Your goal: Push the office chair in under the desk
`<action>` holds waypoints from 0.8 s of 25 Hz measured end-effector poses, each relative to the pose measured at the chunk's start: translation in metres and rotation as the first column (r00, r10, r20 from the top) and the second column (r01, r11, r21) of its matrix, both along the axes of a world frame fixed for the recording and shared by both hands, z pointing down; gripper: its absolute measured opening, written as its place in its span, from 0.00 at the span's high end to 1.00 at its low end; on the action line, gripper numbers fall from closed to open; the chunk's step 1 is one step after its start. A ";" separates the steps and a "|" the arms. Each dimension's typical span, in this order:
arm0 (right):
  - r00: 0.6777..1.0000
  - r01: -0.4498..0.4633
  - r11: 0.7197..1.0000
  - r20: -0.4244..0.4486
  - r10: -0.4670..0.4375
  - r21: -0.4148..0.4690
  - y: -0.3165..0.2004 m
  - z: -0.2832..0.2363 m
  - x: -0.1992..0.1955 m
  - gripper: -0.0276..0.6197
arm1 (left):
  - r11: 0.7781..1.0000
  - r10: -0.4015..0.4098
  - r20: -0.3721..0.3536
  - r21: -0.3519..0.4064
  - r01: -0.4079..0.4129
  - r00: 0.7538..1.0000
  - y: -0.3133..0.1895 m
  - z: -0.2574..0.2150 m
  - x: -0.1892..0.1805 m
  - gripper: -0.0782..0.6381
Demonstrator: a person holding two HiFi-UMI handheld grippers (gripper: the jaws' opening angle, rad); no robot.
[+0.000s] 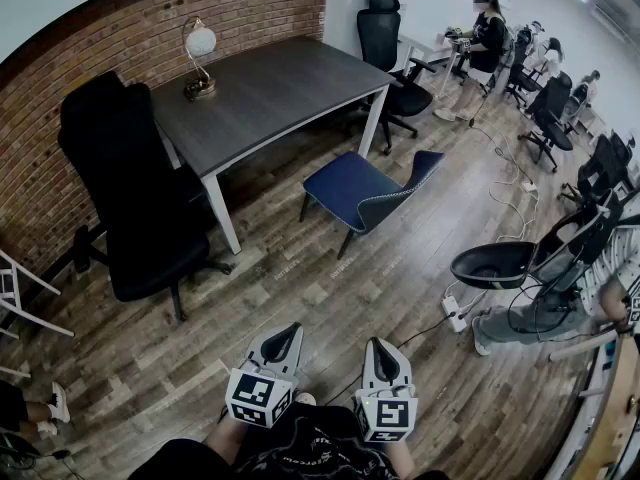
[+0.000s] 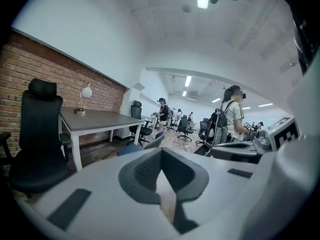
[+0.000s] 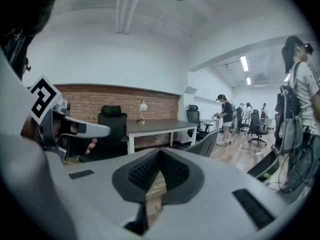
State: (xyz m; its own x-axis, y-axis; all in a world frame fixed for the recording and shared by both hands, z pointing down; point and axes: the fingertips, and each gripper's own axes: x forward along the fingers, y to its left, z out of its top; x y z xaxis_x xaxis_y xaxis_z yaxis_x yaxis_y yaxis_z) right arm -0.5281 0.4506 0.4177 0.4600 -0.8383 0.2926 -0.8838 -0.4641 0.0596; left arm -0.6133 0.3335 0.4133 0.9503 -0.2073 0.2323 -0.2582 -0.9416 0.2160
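A dark grey desk (image 1: 262,86) on white legs stands against the brick wall. A tall black office chair (image 1: 135,203) stands at the desk's left end, pulled out from it. A low blue chair (image 1: 365,190) stands in front of the desk's long side. My left gripper (image 1: 287,330) and right gripper (image 1: 378,344) hang side by side low in the head view, well short of both chairs, both shut and empty. The left gripper view shows the black chair (image 2: 37,144) left of the desk (image 2: 100,120). In the right gripper view the black chair (image 3: 111,130) is beside the desk (image 3: 160,126).
A globe lamp (image 1: 198,60) sits on the desk's far corner. Another black chair (image 1: 388,48) stands at the desk's far end. Cables and a power strip (image 1: 455,314) lie on the wood floor at the right, near a black chair (image 1: 505,264). Several people work along the right.
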 end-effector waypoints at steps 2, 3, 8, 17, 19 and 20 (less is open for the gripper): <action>1.000 0.008 1.000 0.011 -0.008 0.002 0.000 0.001 -0.002 0.95 | 1.000 -0.005 0.005 0.006 0.005 1.000 0.002 0.002 -0.001 0.88; 1.000 0.012 1.000 0.015 -0.012 0.002 0.000 0.003 -0.005 0.95 | 1.000 -0.009 0.006 0.006 0.009 1.000 0.003 0.003 -0.002 0.88; 1.000 0.015 1.000 0.020 -0.015 0.002 0.003 0.009 -0.015 0.95 | 1.000 -0.023 0.001 -0.008 0.023 1.000 0.004 0.008 -0.013 0.88; 0.998 0.015 1.000 0.060 -0.016 0.021 0.001 0.015 -0.001 0.95 | 1.000 0.000 0.016 -0.016 0.000 1.000 0.005 0.018 0.007 0.88; 0.999 0.020 1.000 0.045 -0.021 0.013 -0.004 0.016 0.002 0.95 | 1.000 0.008 0.013 -0.020 -0.008 1.000 0.001 0.021 0.014 0.88; 0.999 0.022 1.000 0.036 -0.022 0.007 -0.006 0.016 0.006 0.95 | 1.000 0.013 0.010 -0.021 -0.013 1.000 0.000 0.022 0.019 0.88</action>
